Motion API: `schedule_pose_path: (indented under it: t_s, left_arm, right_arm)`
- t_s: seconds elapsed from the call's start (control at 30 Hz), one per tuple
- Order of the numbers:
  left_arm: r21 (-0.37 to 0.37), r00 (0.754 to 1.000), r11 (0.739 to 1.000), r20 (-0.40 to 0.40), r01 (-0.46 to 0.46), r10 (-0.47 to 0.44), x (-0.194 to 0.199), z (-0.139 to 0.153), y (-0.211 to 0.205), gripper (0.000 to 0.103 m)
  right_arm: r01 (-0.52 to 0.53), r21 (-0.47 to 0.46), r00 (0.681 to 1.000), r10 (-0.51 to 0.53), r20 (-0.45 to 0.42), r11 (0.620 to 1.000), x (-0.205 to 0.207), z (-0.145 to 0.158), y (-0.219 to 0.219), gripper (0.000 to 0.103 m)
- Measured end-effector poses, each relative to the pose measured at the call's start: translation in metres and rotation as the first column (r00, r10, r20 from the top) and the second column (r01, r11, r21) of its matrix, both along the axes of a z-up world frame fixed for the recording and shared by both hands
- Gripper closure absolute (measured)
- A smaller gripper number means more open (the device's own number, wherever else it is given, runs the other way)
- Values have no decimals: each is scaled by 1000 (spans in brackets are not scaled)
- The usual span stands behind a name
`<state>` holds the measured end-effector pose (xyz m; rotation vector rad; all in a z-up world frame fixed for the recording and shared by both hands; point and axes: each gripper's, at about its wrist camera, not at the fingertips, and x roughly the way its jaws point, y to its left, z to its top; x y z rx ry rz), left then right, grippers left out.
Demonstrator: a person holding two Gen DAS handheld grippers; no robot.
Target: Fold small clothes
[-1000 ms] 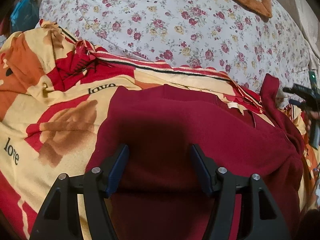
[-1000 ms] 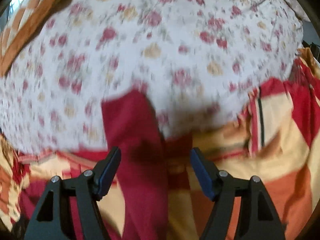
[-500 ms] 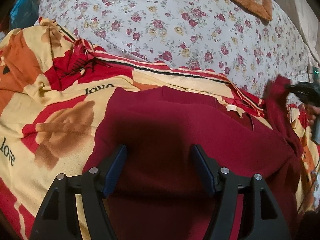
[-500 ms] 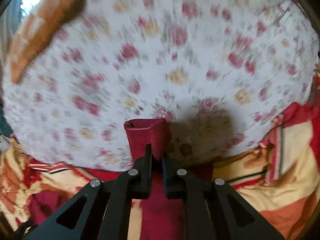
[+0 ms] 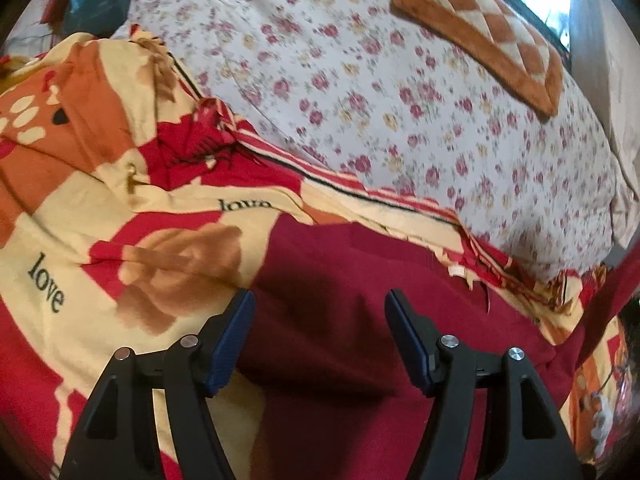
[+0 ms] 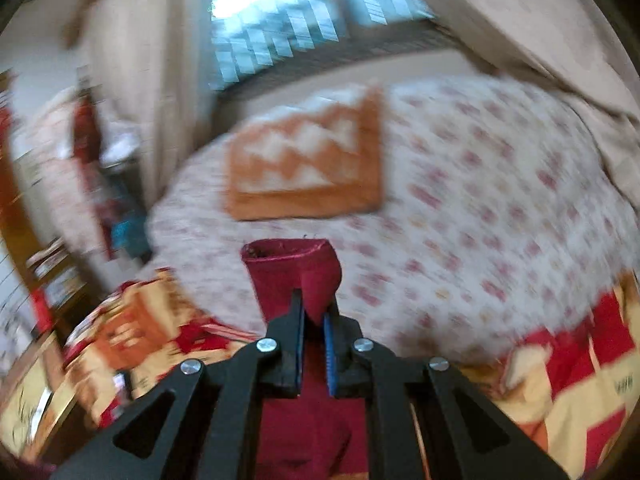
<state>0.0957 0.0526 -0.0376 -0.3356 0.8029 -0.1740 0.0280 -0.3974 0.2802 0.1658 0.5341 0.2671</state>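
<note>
Sleeve of a maroon top pinched and raised for folding on a bed.

On our left, the left gripper (image 5: 320, 336) hung with jaws spread wide and empty over the maroon top (image 5: 360, 320), spread on a red-and-yellow blanket (image 5: 120, 240). On our right, the right gripper (image 6: 314, 320) was clamped on the sleeve cuff (image 6: 292, 268). Next, we judged, the sleeve needed carrying across the body.

The right gripper (image 6: 314, 312) is clamping its jaws tight on a dark red sleeve (image 6: 294, 268), whose cuffed end is sticking up just past the fingertips. Beyond it an orange patterned cushion (image 6: 304, 160) is lying on the floral bedspread (image 6: 500, 220), while a red-and-yellow blanket (image 6: 580, 360) is spreading to either side below.
</note>
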Motion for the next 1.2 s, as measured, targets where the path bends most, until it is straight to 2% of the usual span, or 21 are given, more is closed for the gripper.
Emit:
schedule_pose_path:
  t_s: [0.1,0.17,0.23,0.27,0.33,0.47,0.6,0.73,0.77,0.8,0.83,0.9,0.93,1.03,1.17,1.2]
  left_arm:
    - [-33,999,999,27,-27,27,-7,9,11,55]
    - [-48,998,998,45,-40,42,-11,15,18,55]
    - [-67,996,996,65,-58,62,-16,21,27,55]
    - [-86,995,994,74,-66,72,-18,24,33,55]
    - [-126,992,989,87,-80,91,-21,28,45,55]
    - [-202,987,975,107,-98,122,-25,35,65,55]
    - [-234,983,964,100,-124,151,-22,34,80,55]
    - [-250,991,963,57,-103,121,-8,25,77,55]
    - [-241,992,966,55,-94,111,-6,24,74,55]
    - [-224,993,971,54,-87,102,-4,23,70,55]
    - [-205,994,975,52,-83,95,-2,22,66,55]
    - [-191,995,979,43,-76,85,1,20,62,55]
    - [-191,996,979,35,-74,82,3,18,61,55]
    - [-195,997,978,5,-78,80,6,13,59,55]
    - [-184,997,980,-2,-77,78,4,11,56,55]
    - [-180,997,981,-2,-77,78,3,11,55,55]
  right_arm:
    - [-140,-31,990,141,20,990,-8,17,48,95]
    - [-229,-67,973,230,6,971,-3,15,90,95]
    - [-313,-76,950,312,-30,947,13,3,129,95]
    - [-382,-77,923,376,-75,921,27,-13,165,95]
    - [-408,-82,911,400,-99,909,34,-23,182,95]
    - [-498,-144,858,461,-228,855,74,-95,259,95]
    - [-565,-88,783,500,-370,821,108,-175,298,95]
    - [-568,-4,718,494,-490,823,141,-254,320,95]
    - [-559,-5,716,480,-507,829,148,-268,325,94]
    - [-546,-14,722,463,-514,838,151,-277,327,84]
    - [-529,-22,731,443,-519,848,155,-285,328,65]
    - [-478,-8,745,401,-533,878,162,-290,321,48]
    - [-461,1,751,390,-533,887,162,-287,315,48]
    - [-405,7,803,359,-476,914,145,-259,276,48]
    - [-299,-136,892,226,-392,944,89,-219,195,40]
    - [-269,-167,905,189,-382,949,77,-214,177,40]
